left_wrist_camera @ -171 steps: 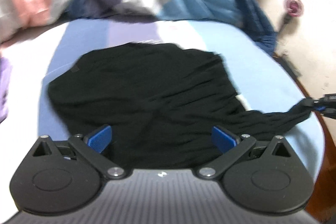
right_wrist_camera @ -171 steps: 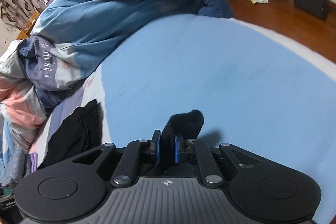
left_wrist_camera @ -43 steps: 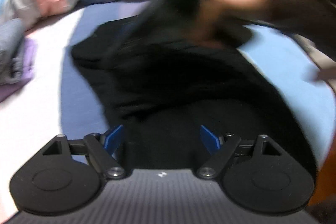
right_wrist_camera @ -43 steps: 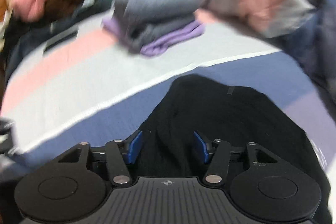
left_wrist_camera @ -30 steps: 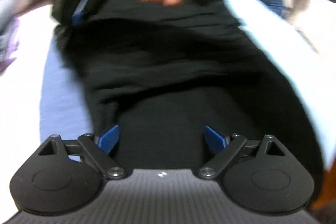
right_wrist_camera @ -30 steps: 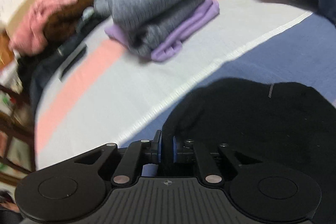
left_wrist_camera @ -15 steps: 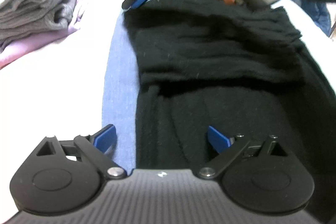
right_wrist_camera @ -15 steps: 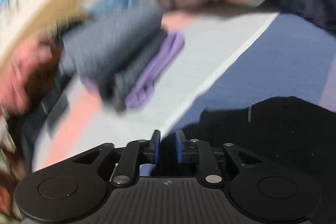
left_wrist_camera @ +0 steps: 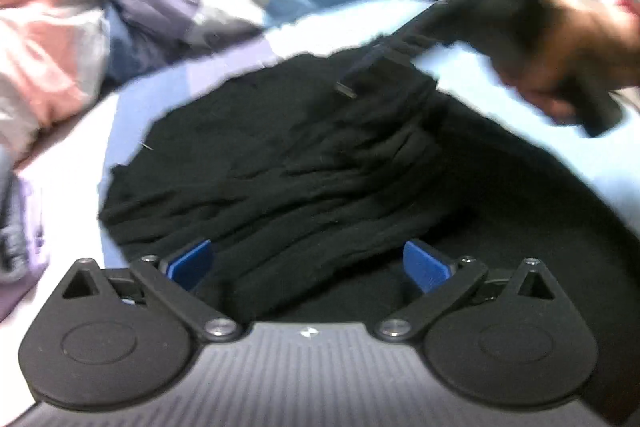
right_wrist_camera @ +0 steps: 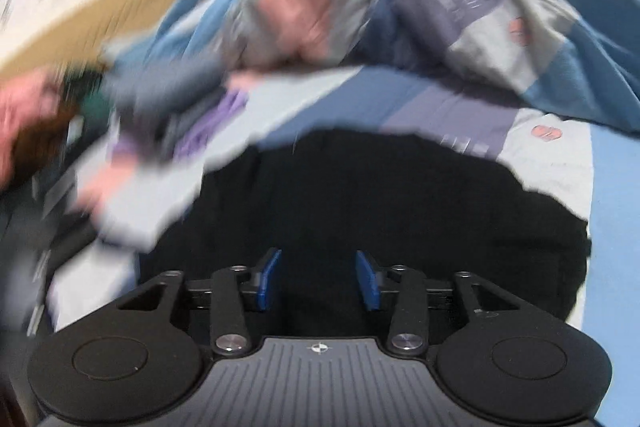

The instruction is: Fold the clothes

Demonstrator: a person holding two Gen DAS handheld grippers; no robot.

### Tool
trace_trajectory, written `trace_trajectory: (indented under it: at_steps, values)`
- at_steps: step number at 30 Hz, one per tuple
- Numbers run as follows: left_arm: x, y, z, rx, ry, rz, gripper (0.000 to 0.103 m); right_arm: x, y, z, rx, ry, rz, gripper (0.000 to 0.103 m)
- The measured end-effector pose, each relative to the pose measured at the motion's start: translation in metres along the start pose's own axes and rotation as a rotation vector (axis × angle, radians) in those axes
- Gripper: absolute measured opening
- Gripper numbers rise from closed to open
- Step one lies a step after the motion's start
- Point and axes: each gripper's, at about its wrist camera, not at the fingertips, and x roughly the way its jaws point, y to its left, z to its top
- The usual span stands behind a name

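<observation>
Sweater (left_wrist_camera: 304, 163) lies part-folded on the bed (left_wrist_camera: 520, 39), both grippers, left (left_wrist_camera: 308, 263) and right (right_wrist_camera: 318, 279), over it with fingers spread and empty; mid-fold, next needs a fresh edge pinched.

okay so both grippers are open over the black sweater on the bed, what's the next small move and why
Probably lower the left gripper and close on the near edge of the black sweater. Its jaws stand wide open over that bunched edge, and the right gripper is open too, holding nothing.

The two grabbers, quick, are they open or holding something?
Left gripper: open, holding nothing, over the black garment.
Right gripper: open, holding nothing, above the same garment.
</observation>
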Motion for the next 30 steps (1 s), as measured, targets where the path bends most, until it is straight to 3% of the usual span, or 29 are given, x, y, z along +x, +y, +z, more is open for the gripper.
trace_trajectory:
  at_steps: [3, 5, 7, 10, 14, 17, 19, 20, 22, 26, 30]
  values:
    - [0.036, 0.014, -0.008, -0.046, 0.12, -0.017, 0.103, 0.014, 0.0, -0.029, -0.16, 0.1, -0.141, 0.05]
    - [0.036, 0.024, -0.012, -0.097, 0.112, -0.046, 0.103, 0.004, -0.011, -0.044, -0.158, 0.071, -0.167, 0.06]
    - [0.032, 0.03, -0.01, -0.097, 0.119, -0.033, 0.103, -0.009, -0.019, -0.043, -0.084, 0.057, -0.157, 0.06]
    - [0.006, 0.018, -0.004, -0.047, 0.075, -0.02, 0.103, -0.034, -0.024, -0.035, -0.041, -0.007, -0.143, 0.059]
    - [-0.013, 0.006, 0.024, 0.029, -0.002, -0.068, 0.103, -0.047, -0.035, -0.021, -0.053, -0.058, -0.238, 0.066]
    - [-0.002, -0.012, 0.051, 0.084, 0.002, -0.131, 0.103, -0.036, -0.066, -0.024, 0.109, -0.01, -0.296, 0.066]
    - [0.016, -0.018, 0.054, 0.117, 0.042, -0.115, 0.103, -0.033, -0.087, -0.031, 0.259, 0.013, -0.284, 0.066]
    - [0.026, -0.022, 0.052, 0.13, 0.074, -0.092, 0.103, -0.032, -0.088, -0.034, 0.257, 0.027, -0.285, 0.063]
    - [0.054, -0.017, 0.047, 0.084, 0.14, -0.064, 0.103, -0.029, -0.09, -0.041, 0.253, 0.055, -0.286, 0.06]
    - [0.068, 0.014, 0.044, -0.158, 0.161, -0.121, 0.103, -0.025, -0.094, -0.053, 0.243, 0.107, -0.289, 0.064]
    - [0.045, 0.004, 0.041, -0.183, 0.133, -0.078, 0.103, -0.046, -0.1, -0.057, 0.323, 0.046, -0.246, 0.064]
